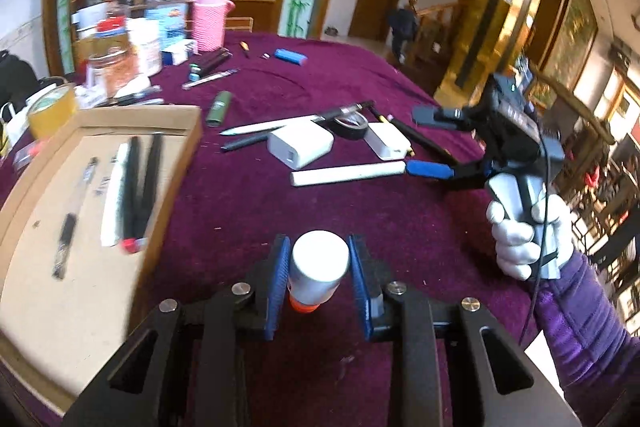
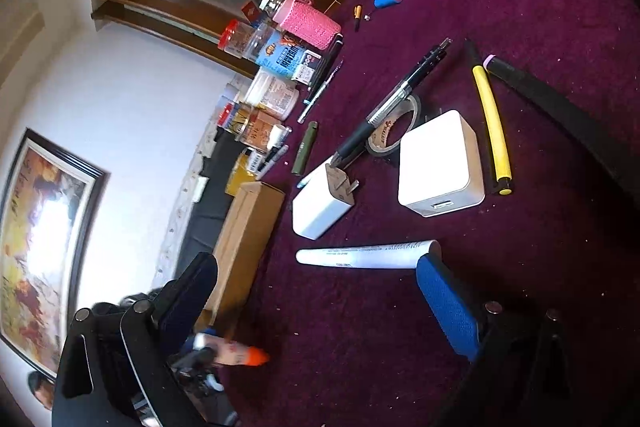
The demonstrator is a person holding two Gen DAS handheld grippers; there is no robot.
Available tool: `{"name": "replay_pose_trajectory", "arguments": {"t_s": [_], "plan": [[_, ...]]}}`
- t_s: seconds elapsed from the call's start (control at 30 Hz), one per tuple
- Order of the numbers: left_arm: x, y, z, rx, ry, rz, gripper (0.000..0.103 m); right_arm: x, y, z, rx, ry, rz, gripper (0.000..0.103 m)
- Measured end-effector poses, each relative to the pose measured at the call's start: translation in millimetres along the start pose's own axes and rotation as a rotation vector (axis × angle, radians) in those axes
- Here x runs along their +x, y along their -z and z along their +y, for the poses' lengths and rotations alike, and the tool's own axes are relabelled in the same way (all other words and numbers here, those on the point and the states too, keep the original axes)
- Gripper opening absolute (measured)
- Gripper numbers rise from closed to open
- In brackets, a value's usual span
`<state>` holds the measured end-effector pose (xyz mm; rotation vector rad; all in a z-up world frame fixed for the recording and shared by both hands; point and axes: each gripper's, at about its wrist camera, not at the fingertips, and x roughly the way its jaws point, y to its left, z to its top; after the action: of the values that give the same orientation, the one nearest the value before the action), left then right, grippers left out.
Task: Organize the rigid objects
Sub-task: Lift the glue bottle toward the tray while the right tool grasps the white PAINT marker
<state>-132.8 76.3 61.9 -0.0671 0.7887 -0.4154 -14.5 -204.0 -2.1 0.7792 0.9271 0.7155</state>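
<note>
Between the blue pads of the left hand-held gripper [image 1: 319,281] sits one white glue stick [image 1: 318,273] with an orange end, clamped and held above the purple-covered surface [image 1: 280,211]. Beside it on the left lies one cardboard box lid [image 1: 36,227] holding two black pens, one white pen and one clear pen. Ahead on the cloth are two white chargers [image 2: 440,163], one [image 2: 320,203] with its prongs up, one white tube [image 1: 348,174], one roll of black tape [image 1: 352,125] and one green lighter [image 1: 219,108]. The right hand-held gripper [image 2: 320,291], held by a white-gloved hand [image 1: 524,239], stands wide open with one blue pad [image 2: 448,303] just beside the white tube's end, gripping nothing
</note>
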Motion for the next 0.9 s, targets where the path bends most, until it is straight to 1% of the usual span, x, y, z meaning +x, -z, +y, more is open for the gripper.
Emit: {"name": "replay_pose_trajectory", "arguments": {"t_s": [0.13, 0.2, 0.3, 0.37, 0.57, 0.73, 0.8, 0.87, 0.9], "plan": [[-18, 5, 13, -0.04, 0.019, -0.035, 0.029, 9, 4, 8, -0.055, 0.086, 0.017, 0.101], [-26, 7, 18, -0.042, 0.021, -0.046, 0.029, 13, 4, 10, -0.053, 0.123, 0.026, 0.101], [-35, 12, 27, -0.061, 0.024, -0.054, 0.029, 14, 0, 11, -0.005, 0.119, 0.042, 0.102], [-40, 16, 35, -0.092, 0.041, -0.063, 0.029, 16, -3, 20, -0.025, 0.135, 0.045, 0.102], [-40, 20, 48, -0.137, 0.056, -0.05, 0.029, 41, -7, 40, -0.105, 0.223, 0.114, 0.102], [-38, 21, 48, -0.148, 0.064, -0.042, 0.029, 61, -19, 54, -0.158, 0.269, 0.105, 0.102], [-38, 22, 46, -0.143, 0.068, -0.041, 0.029, 65, -23, 56, -0.155, 0.261, 0.104, 0.102], [-36, 22, 45, -0.142, 0.071, -0.036, 0.029, 72, -25, 56, -0.168, 0.312, 0.125, 0.102], [-35, 21, 46, -0.143, 0.073, -0.034, 0.029, 78, -24, 52, -0.168, 0.347, 0.158, 0.102]]}}
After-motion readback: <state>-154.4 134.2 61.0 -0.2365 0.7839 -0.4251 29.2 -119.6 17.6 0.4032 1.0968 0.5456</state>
